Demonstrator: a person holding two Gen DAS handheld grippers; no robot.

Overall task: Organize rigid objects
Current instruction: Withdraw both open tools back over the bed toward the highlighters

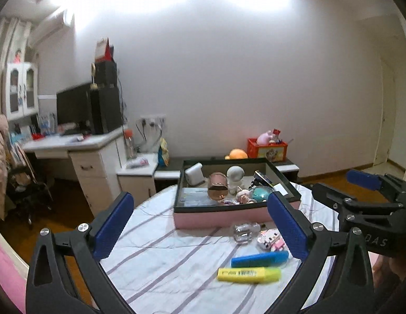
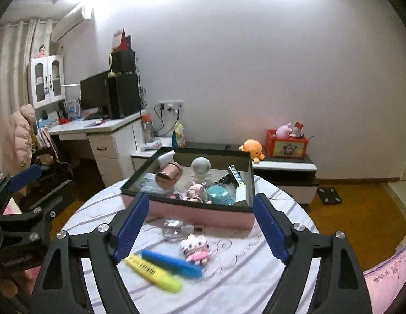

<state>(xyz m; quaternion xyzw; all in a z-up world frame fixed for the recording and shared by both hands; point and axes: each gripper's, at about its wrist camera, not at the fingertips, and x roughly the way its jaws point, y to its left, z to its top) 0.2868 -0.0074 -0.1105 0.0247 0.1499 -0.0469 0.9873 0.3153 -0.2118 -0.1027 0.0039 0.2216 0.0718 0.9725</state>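
Both tools, the left tool [image 1: 201, 225] and right tool [image 2: 200, 229], are hanging wide open and empty above the striped surface [image 2: 242, 282], where the yellow highlighter [image 2: 153, 273], blue highlighter [image 2: 174, 263], cat figure [image 2: 196, 248] and glass bottle [image 2: 176, 229] are lying near them, the pink box [image 2: 203, 216] sitting at twelve o'clock.

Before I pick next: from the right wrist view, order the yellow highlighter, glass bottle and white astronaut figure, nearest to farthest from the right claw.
1. Yellow highlighter, by the left finger.
2. Glass bottle, before the box.
3. White astronaut figure, inside the box.
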